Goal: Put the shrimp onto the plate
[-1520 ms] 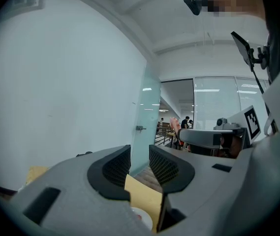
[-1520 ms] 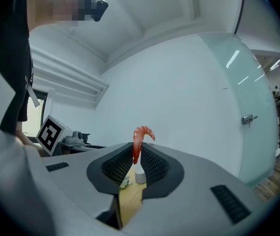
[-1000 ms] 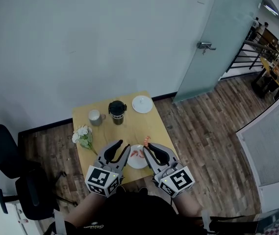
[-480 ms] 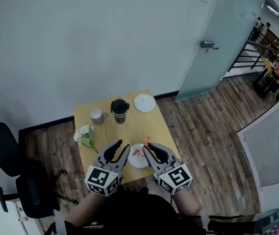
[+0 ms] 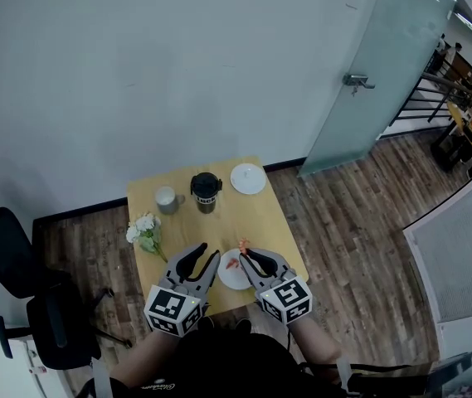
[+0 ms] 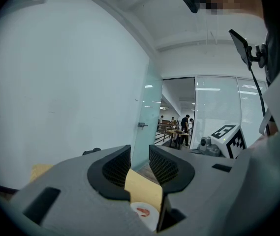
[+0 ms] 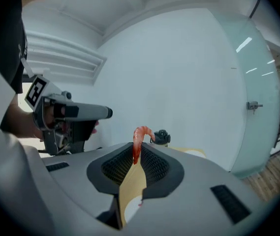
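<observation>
A white plate [image 5: 234,277] lies near the front edge of the small wooden table [image 5: 260,215], with one orange shrimp [image 5: 231,264] on it. My right gripper [image 5: 245,254] is shut on a second shrimp [image 5: 242,245], holding it above the plate's right rim. In the right gripper view that shrimp [image 7: 140,139] curls up out of the shut jaws, and a sliver of plate [image 7: 130,208] shows below. My left gripper [image 5: 209,253] hovers open at the plate's left with nothing in it. Through its gap I see the plate [image 6: 153,219] and the lying shrimp [image 6: 143,211].
At the back of the table stand a white mug [image 5: 164,198], a dark tumbler [image 5: 206,191] and a small white saucer [image 5: 248,178]. White flowers [image 5: 143,230] lie at the left edge. A black chair [image 5: 20,297] stands left of the table, a glass door [image 5: 360,73] to the right.
My right gripper has shifted a little left and nearer to the plate with the shrimp still in it. The left gripper has hardly moved.
</observation>
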The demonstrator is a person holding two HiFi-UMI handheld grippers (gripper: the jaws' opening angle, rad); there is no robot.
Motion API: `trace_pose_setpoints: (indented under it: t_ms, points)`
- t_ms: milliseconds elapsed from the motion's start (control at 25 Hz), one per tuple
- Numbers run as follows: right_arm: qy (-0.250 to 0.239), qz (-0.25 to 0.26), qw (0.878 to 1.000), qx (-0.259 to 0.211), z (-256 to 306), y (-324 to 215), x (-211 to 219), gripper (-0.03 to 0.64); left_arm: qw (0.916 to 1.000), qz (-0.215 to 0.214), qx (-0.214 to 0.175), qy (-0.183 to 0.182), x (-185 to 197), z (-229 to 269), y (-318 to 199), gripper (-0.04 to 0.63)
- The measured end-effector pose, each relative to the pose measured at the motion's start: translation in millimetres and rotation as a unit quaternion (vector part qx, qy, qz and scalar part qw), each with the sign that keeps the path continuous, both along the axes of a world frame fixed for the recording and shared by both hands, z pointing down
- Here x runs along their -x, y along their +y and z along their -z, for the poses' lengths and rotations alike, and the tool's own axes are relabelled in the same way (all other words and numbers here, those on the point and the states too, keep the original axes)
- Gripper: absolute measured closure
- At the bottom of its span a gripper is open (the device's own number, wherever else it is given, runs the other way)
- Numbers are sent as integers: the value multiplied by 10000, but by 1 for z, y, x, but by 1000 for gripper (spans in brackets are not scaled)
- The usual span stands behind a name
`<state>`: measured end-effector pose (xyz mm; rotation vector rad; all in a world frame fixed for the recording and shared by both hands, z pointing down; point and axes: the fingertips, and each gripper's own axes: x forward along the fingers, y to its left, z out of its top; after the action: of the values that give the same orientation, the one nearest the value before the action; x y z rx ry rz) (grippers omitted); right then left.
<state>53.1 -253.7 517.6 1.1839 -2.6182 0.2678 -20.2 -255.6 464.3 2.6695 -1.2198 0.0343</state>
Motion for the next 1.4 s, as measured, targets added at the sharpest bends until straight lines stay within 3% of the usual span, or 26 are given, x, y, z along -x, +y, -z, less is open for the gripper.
trace_pose_setpoints:
  t_ms: [360, 840, 1400]
  points:
    - [1291, 656, 9863, 787, -95, -4, 7, 568, 10000, 40, 36, -34, 5, -4, -4, 476]
    - [2657, 1476, 9387, 1628, -211, 1, 10, 568, 9996, 177, 155, -132, 13, -10, -14, 476]
    - [3664, 2276, 8807, 1955, -273, 18, -1, 568, 9991, 265, 270, -170, 16, -17, -21, 476]
